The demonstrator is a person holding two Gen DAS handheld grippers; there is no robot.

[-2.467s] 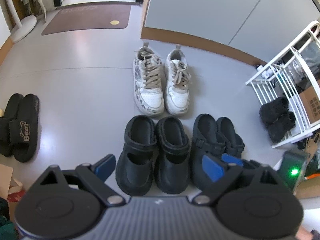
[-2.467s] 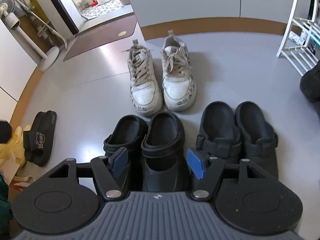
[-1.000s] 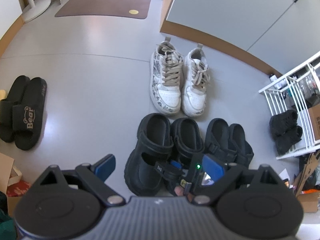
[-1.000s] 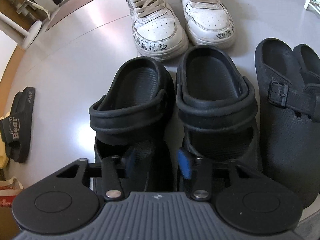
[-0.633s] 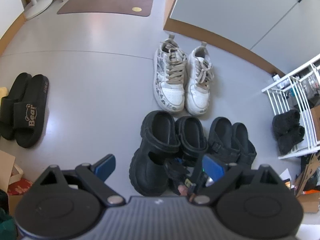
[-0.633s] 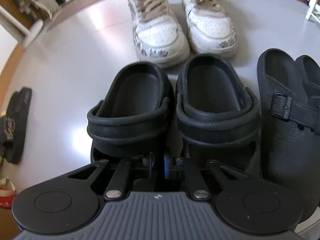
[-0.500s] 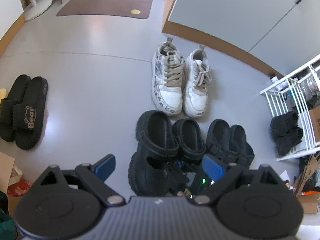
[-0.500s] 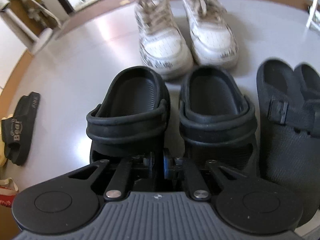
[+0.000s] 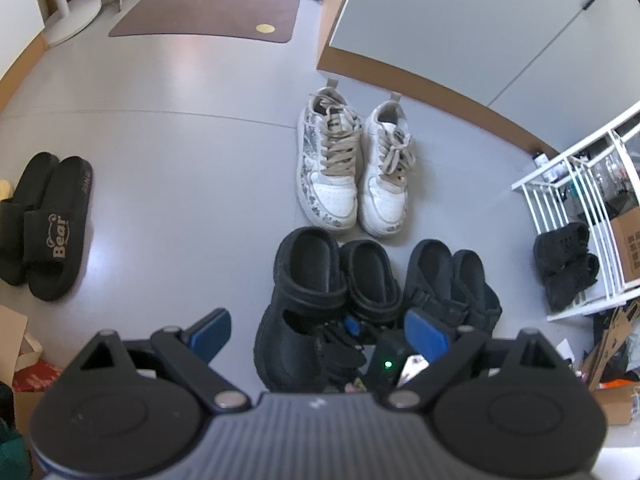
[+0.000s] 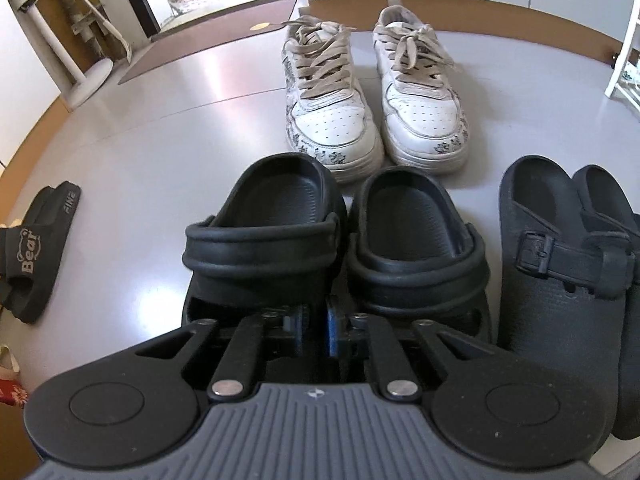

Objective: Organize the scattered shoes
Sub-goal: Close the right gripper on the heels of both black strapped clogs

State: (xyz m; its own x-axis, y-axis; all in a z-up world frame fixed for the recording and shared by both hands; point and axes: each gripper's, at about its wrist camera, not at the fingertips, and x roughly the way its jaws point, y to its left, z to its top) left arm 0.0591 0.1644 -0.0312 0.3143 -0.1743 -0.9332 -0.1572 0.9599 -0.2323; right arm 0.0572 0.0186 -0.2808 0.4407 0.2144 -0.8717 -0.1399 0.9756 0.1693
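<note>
Your right gripper (image 10: 315, 330) pinches the left clog's (image 10: 264, 240) inner wall; your left gripper (image 9: 316, 330) hangs open. Lift it level, clear of its mate (image 10: 416, 240).

Ahead of the tongs, the black clogs (image 10: 272, 240) look like matt moulded rubber. Beyond them, the white sneakers (image 10: 332, 120) show perforated leather with cloth laces. The grey floor (image 10: 160, 140) is smooth and glossy.

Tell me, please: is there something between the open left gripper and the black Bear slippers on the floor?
Nothing visible. Bare grey floor separates the left gripper from the Bear slippers, which lie apart at the far left. The black clogs sit to the other side, the right gripper shut on them.
</note>
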